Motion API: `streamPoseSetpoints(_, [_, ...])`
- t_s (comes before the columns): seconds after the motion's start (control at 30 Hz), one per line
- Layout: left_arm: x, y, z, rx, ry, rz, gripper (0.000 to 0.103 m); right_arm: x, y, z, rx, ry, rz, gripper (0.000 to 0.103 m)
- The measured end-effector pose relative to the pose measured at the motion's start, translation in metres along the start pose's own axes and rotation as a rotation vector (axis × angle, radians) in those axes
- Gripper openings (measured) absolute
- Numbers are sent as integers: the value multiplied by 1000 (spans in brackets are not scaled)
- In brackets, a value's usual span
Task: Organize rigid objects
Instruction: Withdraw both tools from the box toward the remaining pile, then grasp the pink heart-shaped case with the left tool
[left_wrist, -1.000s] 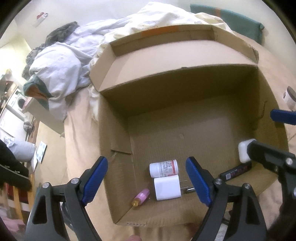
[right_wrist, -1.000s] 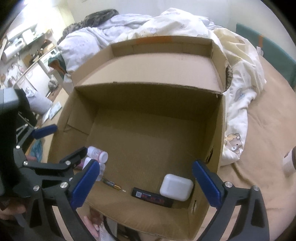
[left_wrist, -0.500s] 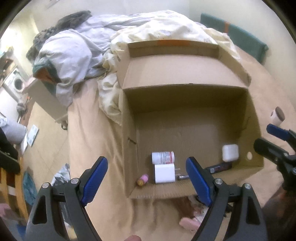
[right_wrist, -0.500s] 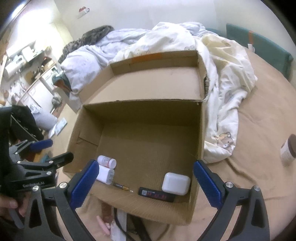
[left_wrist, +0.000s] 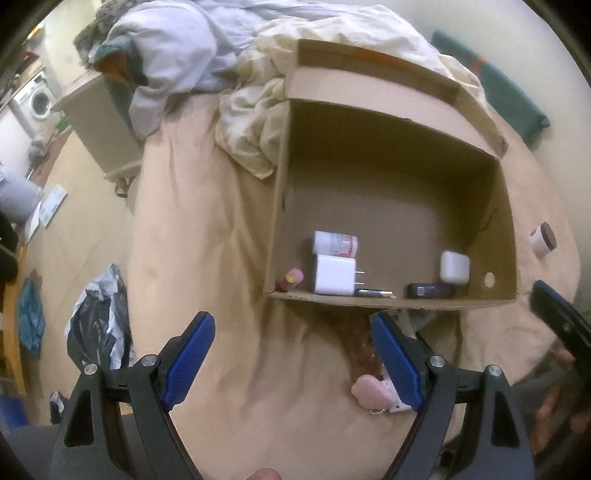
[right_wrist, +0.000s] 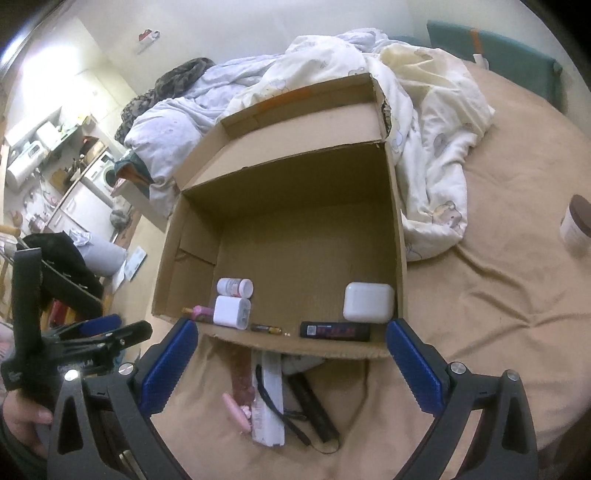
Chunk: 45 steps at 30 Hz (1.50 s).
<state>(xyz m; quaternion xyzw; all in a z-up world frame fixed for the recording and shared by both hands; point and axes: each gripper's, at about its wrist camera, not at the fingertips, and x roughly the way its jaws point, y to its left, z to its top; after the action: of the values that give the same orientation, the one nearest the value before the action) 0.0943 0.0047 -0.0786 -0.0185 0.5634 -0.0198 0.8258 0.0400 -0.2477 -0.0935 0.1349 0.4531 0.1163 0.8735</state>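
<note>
1. Bed (right_wrist: 498, 314) holds cardboard box (right_wrist: 400, 258); loose items lie outside its near wall.
2. Left tongs (left_wrist: 291, 362) and right tongs (right_wrist: 291, 365) both open, empty.
3. White stick (right_wrist: 271, 406) lies lengthwise between right tongs' jaws, nearer them.

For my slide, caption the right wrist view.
Open right gripper above unsorted items on the bed, facing a cardboard box holding a white case.

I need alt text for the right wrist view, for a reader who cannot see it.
An open cardboard box sits on a tan bed sheet, holding a pill bottle, white charger, white case and black bar along its near wall. The right gripper hangs open and empty over a few items lying outside the box.
</note>
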Motion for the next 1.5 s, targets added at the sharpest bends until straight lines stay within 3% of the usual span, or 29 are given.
streamPoseSetpoints(0.13, [0,0,-5,-5,3,-1,85,-20,0,1,-15,-103,-23,103])
streamPoseSetpoints(0.47, [21,-23,-19,73,38,60,85,-5,-8,-6,-6,-44,-62,103])
streamPoseSetpoints(0.57, [27,-31,-20,101,53,30,85,1,-5,-7,-13,-32,-68,103])
streamPoseSetpoints(0.67, [47,-52,-34,273,148,63,85,0,-2,-8,-19,-33,-67,103])
streamPoseSetpoints(0.73, [60,-65,-48,365,222,27,85,-1,-1,-8,-19,-34,-59,103])
streamPoseSetpoints(0.87, [67,-87,-74,572,257,57,85,-5,-7,-6,16,-49,-3,103])
streamPoseSetpoints(0.97, [72,-98,-87,656,282,20,85,-6,-13,-4,52,-51,14,103])
streamPoseSetpoints(1.07, [79,-109,-89,726,264,34,83,-4,-20,-1,99,-46,39,103])
streamPoseSetpoints(1.13, [85,-113,-87,750,273,28,73,-2,-25,1,131,-41,65,103])
streamPoseSetpoints(1.23, [94,-115,-83,748,299,18,71,1,-36,1,193,-33,122,103])
streamPoseSetpoints(1.47, [97,-118,-78,745,300,-16,68,7,-42,2,231,-6,151,103])
streamPoseSetpoints(1.5, [98,-118,-78,743,303,-21,63,7,-41,2,229,-3,152,103])
